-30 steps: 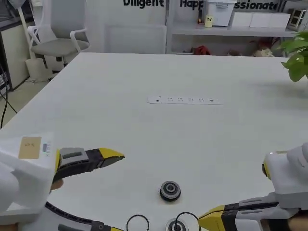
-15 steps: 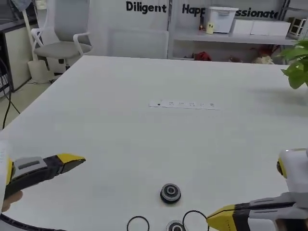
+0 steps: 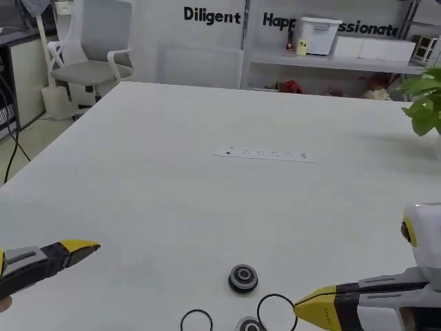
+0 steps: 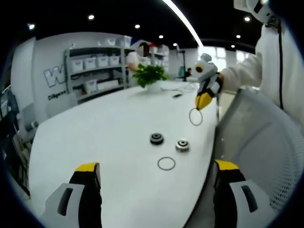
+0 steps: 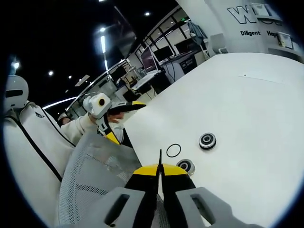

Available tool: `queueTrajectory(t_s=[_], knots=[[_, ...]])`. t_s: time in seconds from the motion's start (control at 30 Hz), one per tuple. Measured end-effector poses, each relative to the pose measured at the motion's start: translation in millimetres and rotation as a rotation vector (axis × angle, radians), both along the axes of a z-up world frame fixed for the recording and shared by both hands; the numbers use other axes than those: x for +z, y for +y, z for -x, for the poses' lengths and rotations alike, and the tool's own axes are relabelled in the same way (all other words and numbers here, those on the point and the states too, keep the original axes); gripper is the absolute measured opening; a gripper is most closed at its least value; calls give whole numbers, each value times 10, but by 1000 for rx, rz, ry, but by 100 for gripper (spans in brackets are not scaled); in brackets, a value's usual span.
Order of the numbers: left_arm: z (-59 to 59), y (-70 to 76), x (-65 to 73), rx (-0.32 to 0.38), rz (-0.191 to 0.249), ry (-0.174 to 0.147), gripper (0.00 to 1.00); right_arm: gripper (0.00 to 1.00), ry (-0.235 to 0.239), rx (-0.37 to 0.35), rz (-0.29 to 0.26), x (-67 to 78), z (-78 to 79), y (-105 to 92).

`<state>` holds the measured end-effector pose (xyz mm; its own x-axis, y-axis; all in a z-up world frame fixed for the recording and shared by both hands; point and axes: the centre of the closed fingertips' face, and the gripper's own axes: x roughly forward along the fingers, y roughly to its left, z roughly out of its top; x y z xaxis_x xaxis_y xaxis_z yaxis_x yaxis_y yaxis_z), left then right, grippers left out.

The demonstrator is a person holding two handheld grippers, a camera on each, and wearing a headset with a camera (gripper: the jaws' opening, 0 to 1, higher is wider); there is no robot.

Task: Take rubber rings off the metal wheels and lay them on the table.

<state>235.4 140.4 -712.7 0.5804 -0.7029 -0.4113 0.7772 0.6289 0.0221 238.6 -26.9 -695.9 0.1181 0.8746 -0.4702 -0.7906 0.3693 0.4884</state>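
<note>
The left gripper (image 3: 86, 247) is drawing back toward the left edge of the white table (image 3: 207, 200), farther from the wheels than a second ago, and its own view is showing its jaws spread wide with nothing between them; the right gripper (image 3: 302, 308) is keeping its jaws pressed together on a rubber ring (image 3: 275, 308), which is now hanging from the yellow tips just beside the bare metal wheel (image 3: 249, 324) rather than overlapping it as before; that ring looks to be coming free, so what is remaining for it is to be laid down near the loose ring (image 3: 196, 320) already lying flat on the table; the far metal wheel (image 3: 242, 277) is still showing a dark rim, so it is probably wearing its ring and waiting its turn.
</note>
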Motion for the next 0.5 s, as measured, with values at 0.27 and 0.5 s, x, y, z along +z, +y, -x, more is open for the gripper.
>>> queueTrajectory(t_s=[0.27,0.5], knots=[[24,31,-65,17,19,11,100,0,-15,7,-21,139,0,83],[46,31,-109,23,28,21,100,0,-23,20,-34,196,-20,185]])
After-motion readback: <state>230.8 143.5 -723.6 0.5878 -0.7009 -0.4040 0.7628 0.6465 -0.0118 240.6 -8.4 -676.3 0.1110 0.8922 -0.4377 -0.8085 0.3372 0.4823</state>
